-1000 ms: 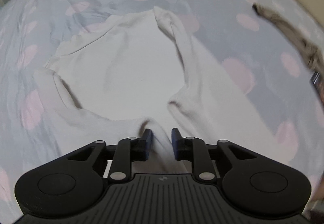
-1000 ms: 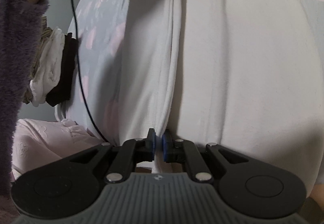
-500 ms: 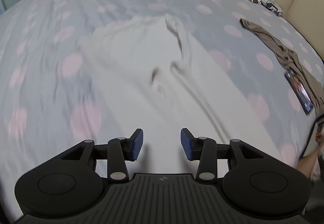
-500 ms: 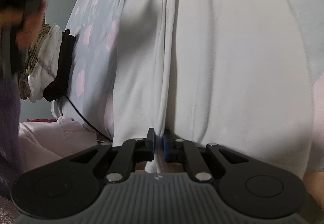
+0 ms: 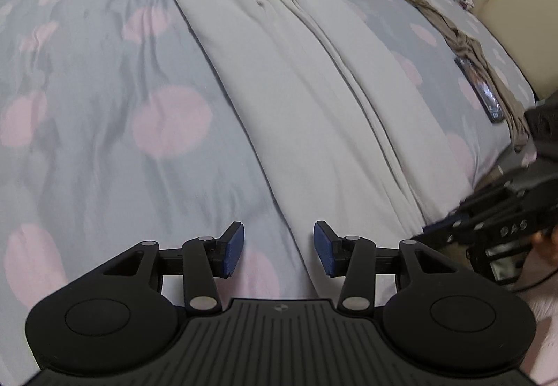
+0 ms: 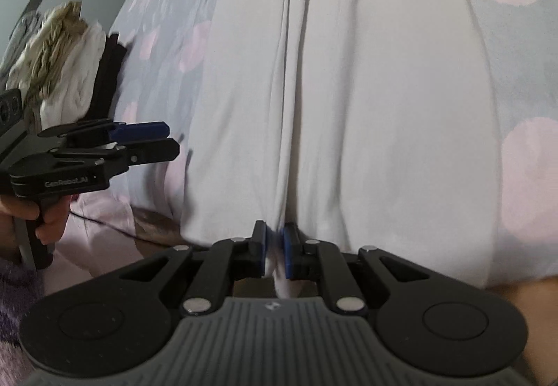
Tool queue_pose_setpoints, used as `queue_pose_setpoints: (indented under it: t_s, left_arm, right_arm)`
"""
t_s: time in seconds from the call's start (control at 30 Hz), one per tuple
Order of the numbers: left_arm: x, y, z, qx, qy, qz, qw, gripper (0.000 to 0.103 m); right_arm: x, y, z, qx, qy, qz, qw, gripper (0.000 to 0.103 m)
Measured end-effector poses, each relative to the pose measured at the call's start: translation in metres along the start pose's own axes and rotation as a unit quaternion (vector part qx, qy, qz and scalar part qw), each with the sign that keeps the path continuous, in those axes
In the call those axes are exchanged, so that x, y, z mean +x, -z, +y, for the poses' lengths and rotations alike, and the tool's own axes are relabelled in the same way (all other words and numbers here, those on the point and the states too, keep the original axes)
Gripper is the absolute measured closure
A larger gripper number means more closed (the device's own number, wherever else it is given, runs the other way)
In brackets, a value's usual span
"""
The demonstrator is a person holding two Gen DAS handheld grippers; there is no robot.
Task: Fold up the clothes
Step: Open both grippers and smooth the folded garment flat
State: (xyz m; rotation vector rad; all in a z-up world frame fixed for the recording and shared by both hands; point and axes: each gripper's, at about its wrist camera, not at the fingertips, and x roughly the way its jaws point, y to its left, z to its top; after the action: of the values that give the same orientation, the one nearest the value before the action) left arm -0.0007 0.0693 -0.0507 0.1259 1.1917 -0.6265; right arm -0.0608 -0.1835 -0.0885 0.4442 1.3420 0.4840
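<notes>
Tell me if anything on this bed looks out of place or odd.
A phone lies face-up on the bedspread near the right edge, against a crumpled brown garment: clutter beside the folding. The white garment itself lies flat and lengthwise, folds bunched along its middle. Nothing looks damaged.

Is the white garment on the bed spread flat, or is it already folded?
Folded lengthwise. The white garment lies as a long narrow strip with layered edges along its middle; the right claw grips its near end.
</notes>
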Motion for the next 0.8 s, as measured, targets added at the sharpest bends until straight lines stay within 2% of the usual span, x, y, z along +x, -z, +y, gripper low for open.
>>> queue_pose_setpoints:
  t_s: [0.07, 0.17, 0.2, 0.23, 0.33, 0.47, 0.53, 0.7, 0.8]
  left_arm:
    - [0.001, 0.008, -0.004, 0.004, 0.006, 0.003, 1.0, 0.061]
    - [-0.002, 0.017, -0.009, 0.007, 0.021, -0.003, 0.9997, 0.058]
    - [-0.003, 0.02, -0.01, 0.011, 0.026, -0.004, 0.9996, 0.058]
    - [-0.003, 0.022, -0.011, 0.014, 0.03, -0.005, 0.9994, 0.058]
    - [-0.002, 0.028, -0.011, 0.015, 0.036, -0.001, 0.9992, 0.057]
    - [0.006, 0.037, -0.009, -0.002, 0.06, 0.016, 0.9981, 0.056]
    - [0.01, 0.04, -0.011, -0.005, 0.063, 0.02, 0.9978, 0.055]
    - [0.016, 0.042, -0.007, -0.022, 0.08, 0.013, 0.9965, 0.052]
    - [0.021, 0.043, -0.006, -0.022, 0.087, 0.009, 0.996, 0.052]
  right_arm:
    - [-0.004, 0.006, 0.005, -0.015, 0.007, 0.013, 1.0, 0.09]
    - [-0.026, 0.014, 0.009, -0.052, 0.005, 0.007, 0.999, 0.088]
    - [-0.035, 0.014, 0.009, -0.065, 0.009, 0.002, 0.998, 0.082]
    - [-0.045, 0.013, 0.008, -0.079, 0.018, -0.003, 0.997, 0.071]
    - [-0.067, 0.007, -0.004, -0.101, 0.058, -0.015, 0.993, 0.068]
    - [-0.073, -0.004, -0.036, -0.069, 0.069, -0.013, 0.995, 0.065]
    - [-0.069, -0.004, -0.054, -0.045, 0.072, -0.02, 0.996, 0.06]
    - [-0.054, 0.004, -0.086, 0.005, 0.024, -0.008, 1.0, 0.062]
    - [-0.042, 0.005, -0.087, 0.0, 0.014, 0.0, 1.0, 0.064]
